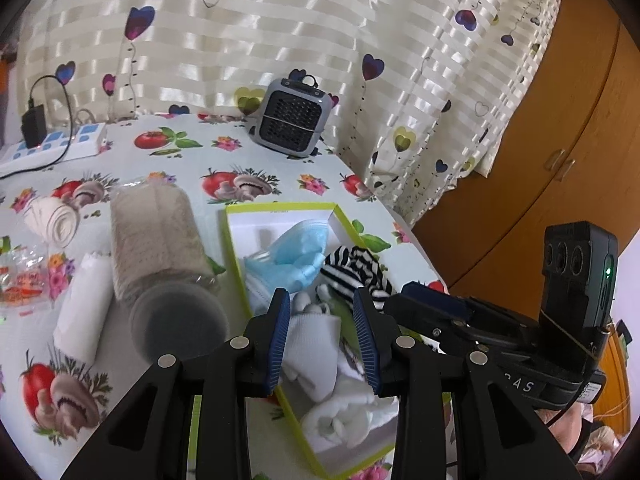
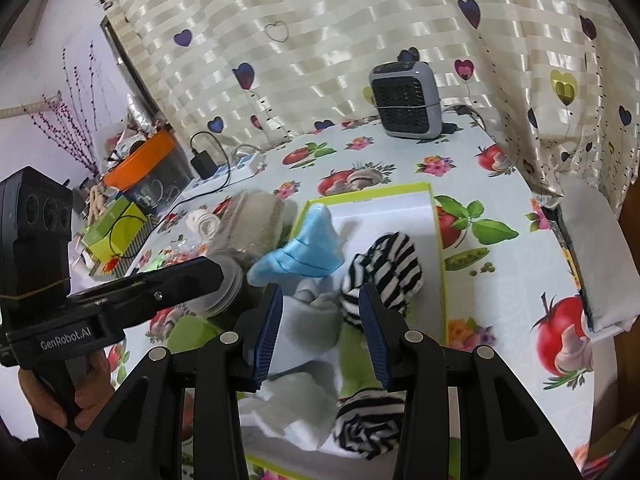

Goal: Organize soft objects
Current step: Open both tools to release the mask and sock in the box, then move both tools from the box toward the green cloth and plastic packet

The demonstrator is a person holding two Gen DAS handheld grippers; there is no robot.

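A white box with a lime-green rim [image 1: 236, 240] sits on the table near its right edge and holds the soft things. In the left wrist view a pale blue face mask [image 1: 296, 252] lies near the box's middle, a black-and-white striped sock [image 1: 360, 268] is at about three o'clock from it against the right wall, and white socks [image 1: 320, 344] are piled at six o'clock, toward the camera.

The left gripper [image 1: 322, 336] hangs over the white socks with its jaws set well apart. The cloth shows in the gap between the blue pads [image 1: 280, 340], but neither pad presses on it, so nothing is held. The right gripper [image 2: 320, 332] hovers over the same box, jaws likewise parted and empty, with the striped sock just beyond its right pad and a second striped bundle [image 2: 368, 424] below it at six o'clock.

Outside the box, at nine o'clock in the left view, a beige roll wrapped in clear plastic [image 1: 156, 236] lies just beside the box wall, a dark round end at its near tip. A folded white cloth [image 1: 84, 308] is further left, and a cream rolled bandage [image 1: 54, 218] sits at about ten o'clock. A crinkled orange packet [image 1: 20, 280] is at the far left edge.

A small grey fan heater [image 1: 290, 116] stands at twelve o'clock against a cream striped curtain with hearts [image 1: 280, 20]. A power strip with a black charger [image 1: 52, 140] is at the table's far left. The tablecloth [image 1: 180, 168] is printed with tomatoes and mushrooms.
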